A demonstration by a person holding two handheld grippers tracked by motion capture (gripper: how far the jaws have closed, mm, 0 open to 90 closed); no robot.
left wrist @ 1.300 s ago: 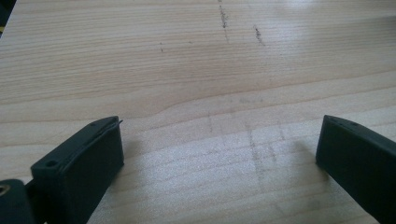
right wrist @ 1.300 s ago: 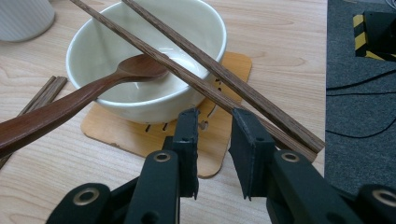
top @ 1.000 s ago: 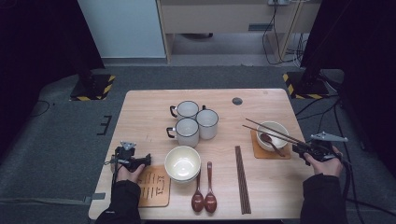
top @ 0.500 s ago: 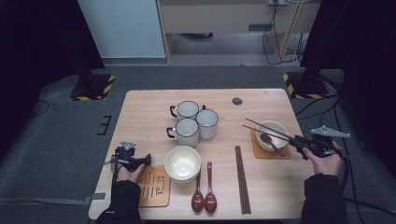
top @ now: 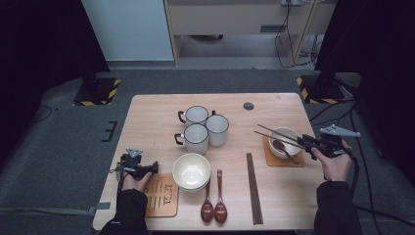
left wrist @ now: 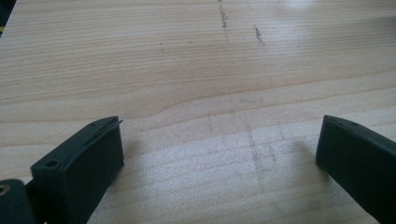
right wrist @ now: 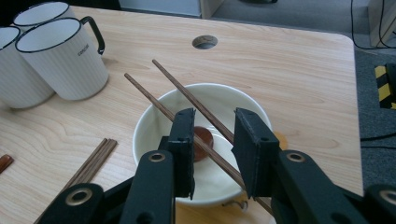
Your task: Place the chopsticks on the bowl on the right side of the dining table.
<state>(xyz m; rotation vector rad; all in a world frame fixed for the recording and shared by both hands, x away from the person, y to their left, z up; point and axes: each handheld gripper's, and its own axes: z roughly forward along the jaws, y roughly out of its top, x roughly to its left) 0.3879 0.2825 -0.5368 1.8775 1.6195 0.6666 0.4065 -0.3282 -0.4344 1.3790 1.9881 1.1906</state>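
A white bowl [top: 289, 136] [right wrist: 219, 98] stands on a brown coaster [top: 271, 159] at the table's right, with a brown spoon [right wrist: 203, 138] in it. Two dark chopsticks [top: 272, 134] [right wrist: 154, 100] lie slanted across its rim. My right gripper [top: 304, 142] [right wrist: 214, 135] hovers at the bowl's right edge. The chopsticks' near ends lie between its jaws, which have just been closing. A gap still shows beside the sticks. My left gripper [top: 154, 169] [left wrist: 219, 140] rests open on the bare wood at the front left, with nothing between its jaws.
Three white mugs [top: 200, 127] cluster at the table's middle. A second white bowl [top: 191, 171], two brown spoons [top: 214, 208], another chopstick pair [top: 253, 186] and a wooden coaster [top: 161, 196] lie along the front. A round hole [top: 248, 105] sits at the back.
My right gripper has moved left and a little up, over the near ends of the chopsticks. The chopstick tips have kept their place. The left hand has not moved.
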